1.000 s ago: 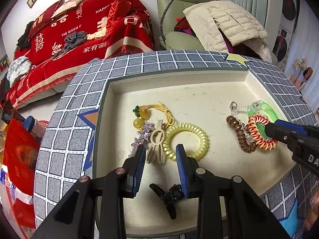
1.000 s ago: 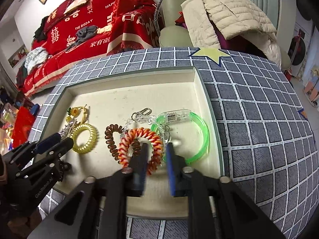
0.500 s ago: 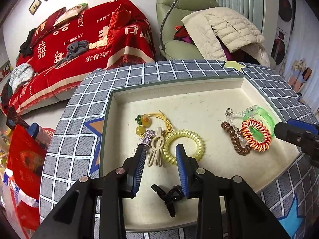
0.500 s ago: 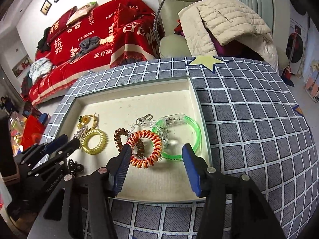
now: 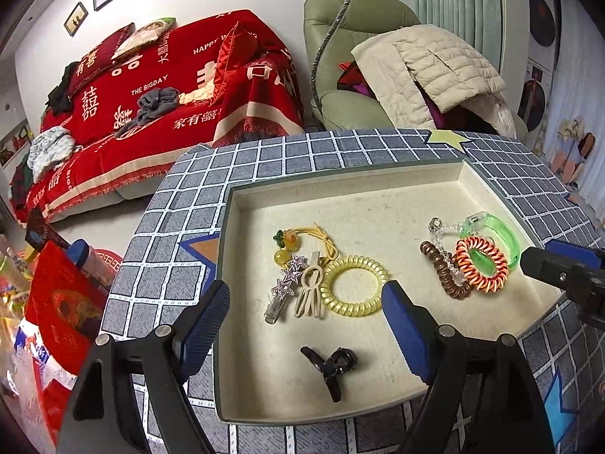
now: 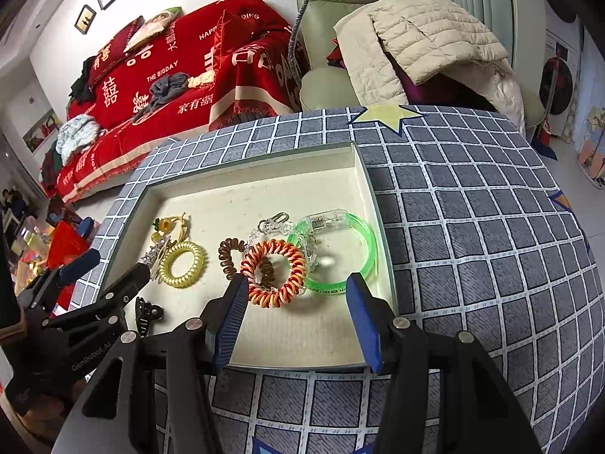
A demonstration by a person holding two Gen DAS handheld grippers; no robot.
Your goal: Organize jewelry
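Observation:
A shallow cream tray (image 5: 378, 196) (image 6: 264, 189) holds the jewelry. On its left lie a yellow coil tie (image 5: 354, 285) (image 6: 183, 259), a beige clip (image 5: 310, 291), a star hairpin (image 5: 283, 289) and a yellow fruit charm (image 5: 289, 244). A black claw clip (image 5: 332, 365) (image 6: 145, 314) lies near the front. On the right lie a brown coil (image 5: 444, 272) (image 6: 228, 255), an orange-white coil (image 5: 480, 265) (image 6: 274, 272), a clear chain (image 6: 274, 225) and a green bangle (image 5: 495, 232) (image 6: 340, 253). My left gripper (image 5: 306, 327) is open and empty above the tray's front. My right gripper (image 6: 297, 321) is open and empty before the orange-white coil.
The tray sits on a grey checked tablecloth (image 6: 472, 227). Behind are a red-covered sofa (image 5: 151, 94) and a green armchair (image 5: 340, 75) with a beige jacket. A red bag (image 5: 64, 302) and clutter stand left of the table.
Both grippers have opened wide and drawn back and up from the tray. The jewelry has not moved.

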